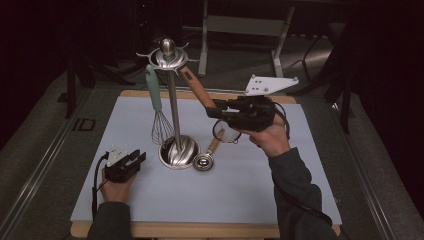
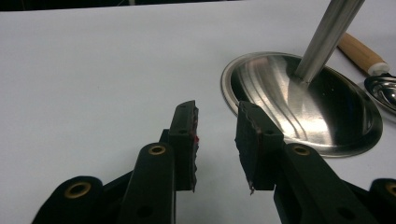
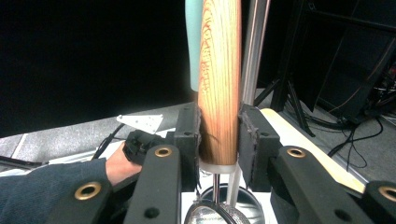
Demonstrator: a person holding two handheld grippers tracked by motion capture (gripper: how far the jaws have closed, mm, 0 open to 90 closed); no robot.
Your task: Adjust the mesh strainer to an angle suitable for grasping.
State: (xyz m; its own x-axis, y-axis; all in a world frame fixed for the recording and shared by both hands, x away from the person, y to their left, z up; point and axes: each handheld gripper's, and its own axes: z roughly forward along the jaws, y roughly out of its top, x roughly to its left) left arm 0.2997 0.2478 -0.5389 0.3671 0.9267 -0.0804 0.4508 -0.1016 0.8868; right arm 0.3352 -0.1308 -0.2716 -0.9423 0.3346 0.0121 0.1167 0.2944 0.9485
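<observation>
Right gripper (image 1: pixel 218 109) is raised off the table, jaws pinching the wooden handle (image 3: pixel 219 84) of a small strainer (image 1: pixel 227 133). In the right gripper view the handle runs straight up between the jaws, with the mesh bowl hanging just below them. The handle's top end leans up against the hook ring at the head of the utensil stand (image 1: pixel 172 90), ahead of the gripper.

A whisk (image 1: pixel 158 112) with a teal handle hangs on the stand's far side from the right gripper, wires down near the base; its handle sits just behind the wooden one in the right gripper view.

Left gripper (image 2: pixel 215 140) sits low on the white mat (image 1: pixel 250 180), jaws spread, nothing between them. The stand's round steel base (image 2: pixel 299 100) is just ahead and right of its tips, pole rising from the dish's middle.

Past the base, a metal scoop (image 1: pixel 206 159) with a wooden handle lies flat on the mat, below the right gripper.
</observation>
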